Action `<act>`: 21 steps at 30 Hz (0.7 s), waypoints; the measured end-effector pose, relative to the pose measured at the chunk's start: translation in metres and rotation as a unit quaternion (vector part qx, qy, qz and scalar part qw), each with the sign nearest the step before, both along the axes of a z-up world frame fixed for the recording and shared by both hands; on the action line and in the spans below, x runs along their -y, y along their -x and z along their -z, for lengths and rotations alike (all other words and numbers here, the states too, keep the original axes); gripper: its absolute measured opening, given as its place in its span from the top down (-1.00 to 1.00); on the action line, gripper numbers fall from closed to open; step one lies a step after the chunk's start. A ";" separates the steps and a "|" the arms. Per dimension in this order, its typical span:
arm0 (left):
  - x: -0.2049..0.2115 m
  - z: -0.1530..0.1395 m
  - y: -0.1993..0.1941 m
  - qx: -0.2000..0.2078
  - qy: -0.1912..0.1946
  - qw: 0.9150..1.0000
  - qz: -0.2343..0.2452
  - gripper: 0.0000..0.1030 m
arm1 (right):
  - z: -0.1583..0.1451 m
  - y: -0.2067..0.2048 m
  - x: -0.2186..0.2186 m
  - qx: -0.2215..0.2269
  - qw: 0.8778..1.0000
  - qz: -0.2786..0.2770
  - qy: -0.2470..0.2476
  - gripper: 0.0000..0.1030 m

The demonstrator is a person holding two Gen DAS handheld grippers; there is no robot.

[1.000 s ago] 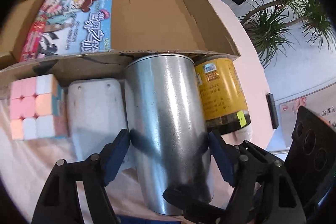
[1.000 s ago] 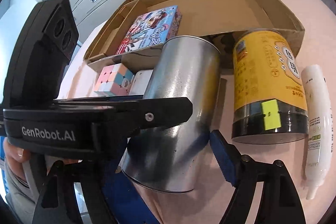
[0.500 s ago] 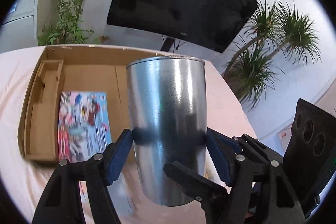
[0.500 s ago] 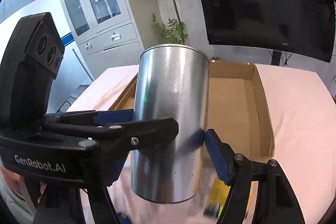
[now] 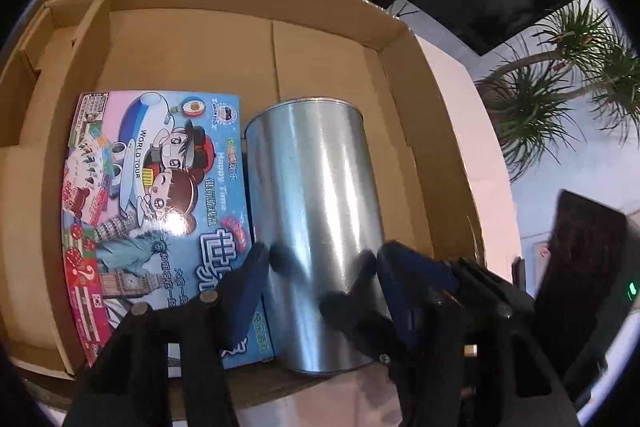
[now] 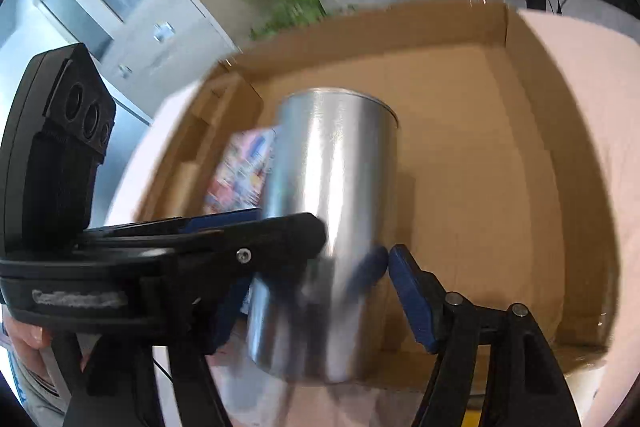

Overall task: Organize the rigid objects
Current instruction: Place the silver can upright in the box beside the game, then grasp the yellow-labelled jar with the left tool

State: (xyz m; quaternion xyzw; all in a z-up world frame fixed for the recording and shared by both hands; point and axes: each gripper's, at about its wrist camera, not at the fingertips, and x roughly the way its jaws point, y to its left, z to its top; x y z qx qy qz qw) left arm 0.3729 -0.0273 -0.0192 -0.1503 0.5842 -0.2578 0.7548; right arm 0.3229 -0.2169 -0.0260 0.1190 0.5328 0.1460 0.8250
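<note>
A shiny silver metal can (image 5: 316, 223) is clamped between the blue pads of my left gripper (image 5: 316, 279), over the near edge of an open cardboard box (image 5: 240, 43), right of a colourful game box (image 5: 156, 199) lying flat inside. In the right wrist view the can (image 6: 332, 227) shows blurred, with my right gripper (image 6: 320, 275) around it: its right pad (image 6: 408, 291) sits at the can's side and the left pad is hidden behind the left gripper's body (image 6: 168, 259).
The cardboard box has a narrow divider section (image 5: 48, 39) on its left and bare floor (image 6: 472, 155) right of the can. The box stands on a pink tabletop (image 5: 472, 99). A dark screen and potted plants stand behind.
The can was lifted off the table from beside the yellow tin, raised high, then brought down over the box next to the game box. Both grippers moved with it.
</note>
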 end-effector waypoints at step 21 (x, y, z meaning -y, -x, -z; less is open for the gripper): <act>-0.074 -0.036 0.114 0.127 -0.121 0.982 -0.071 -0.16 | -0.046 0.090 0.080 0.078 0.995 0.015 0.066 -0.37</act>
